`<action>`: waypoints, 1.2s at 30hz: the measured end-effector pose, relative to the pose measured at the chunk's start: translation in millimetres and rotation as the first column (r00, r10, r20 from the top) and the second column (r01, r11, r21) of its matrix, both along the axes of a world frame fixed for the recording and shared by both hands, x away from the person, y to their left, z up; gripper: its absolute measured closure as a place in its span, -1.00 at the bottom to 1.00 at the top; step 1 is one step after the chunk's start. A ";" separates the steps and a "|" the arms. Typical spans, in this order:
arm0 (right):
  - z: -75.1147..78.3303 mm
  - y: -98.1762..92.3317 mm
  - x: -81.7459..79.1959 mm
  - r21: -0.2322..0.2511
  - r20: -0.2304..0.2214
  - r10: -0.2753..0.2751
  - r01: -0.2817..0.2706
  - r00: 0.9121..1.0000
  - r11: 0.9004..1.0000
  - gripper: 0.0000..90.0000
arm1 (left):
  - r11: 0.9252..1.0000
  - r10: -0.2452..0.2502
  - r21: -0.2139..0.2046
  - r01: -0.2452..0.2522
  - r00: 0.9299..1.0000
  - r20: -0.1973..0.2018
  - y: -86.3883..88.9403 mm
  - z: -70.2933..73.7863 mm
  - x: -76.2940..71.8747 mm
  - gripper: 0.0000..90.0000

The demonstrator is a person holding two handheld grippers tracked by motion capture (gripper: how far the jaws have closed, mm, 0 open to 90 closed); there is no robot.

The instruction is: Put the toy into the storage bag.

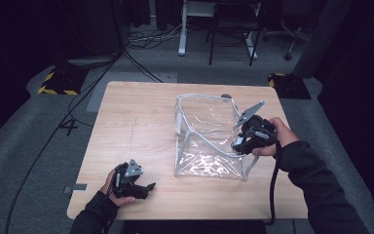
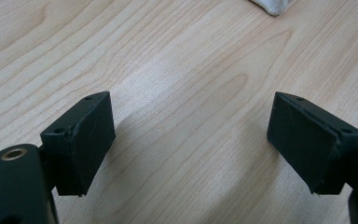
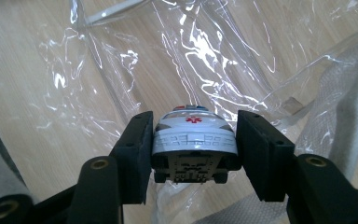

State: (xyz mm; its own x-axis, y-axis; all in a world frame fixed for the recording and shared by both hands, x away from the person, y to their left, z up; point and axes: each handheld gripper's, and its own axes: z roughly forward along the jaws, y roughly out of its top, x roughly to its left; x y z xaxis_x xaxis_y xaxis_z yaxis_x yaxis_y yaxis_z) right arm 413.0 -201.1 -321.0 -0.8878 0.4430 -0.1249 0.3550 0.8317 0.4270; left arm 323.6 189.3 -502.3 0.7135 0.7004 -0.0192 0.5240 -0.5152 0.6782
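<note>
Right gripper [image 3: 195, 149] clamped a toy car [image 3: 195, 140] over the clear bag [image 1: 207, 136]; the high view hid the car. Left gripper [image 2: 191, 140] rested with jaws apart over bare table [image 2: 177, 56].

Light wood-grain table [image 1: 141, 122], rect. top, standing on grey carpet. One clear plastic bag [image 1: 207, 139] w/ white fabric trim lies directly on it, open side up, crumpled film catching glare. Relative to bag: bare wood to its left and on the near side, narrow strip of tabletop on its far side, table's right edge near. A white trimmed corner [image 2: 271, 5] of bag rests on the wood.
</note>
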 end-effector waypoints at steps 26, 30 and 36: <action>0.2 -4.0 -0.7 0.045 0.040 -0.014 0.012 0.999 0.999 0.01 | 1.000 0.000 0.000 0.000 1.000 0.001 0.0 -0.1 0.2 -0.66; 1.1 -4.2 -0.8 0.064 0.057 -0.029 0.025 0.998 0.998 -0.03 | 1.000 0.000 0.003 0.000 1.000 0.004 0.1 0.0 0.2 -0.66; 2.2 -4.6 -1.9 0.096 0.109 -0.026 0.016 0.994 0.995 -0.08 | 1.000 -0.001 0.001 0.001 1.000 0.003 0.1 0.0 0.3 -0.66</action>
State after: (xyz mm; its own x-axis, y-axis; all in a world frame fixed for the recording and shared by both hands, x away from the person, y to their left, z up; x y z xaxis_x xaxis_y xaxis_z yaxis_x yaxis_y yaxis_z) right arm 411.1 -205.7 -318.8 -0.8614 0.4759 -0.1778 0.3184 0.7784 0.5411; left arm 323.9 189.3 -502.3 0.7143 0.6997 -0.0162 0.5215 -0.5167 0.6790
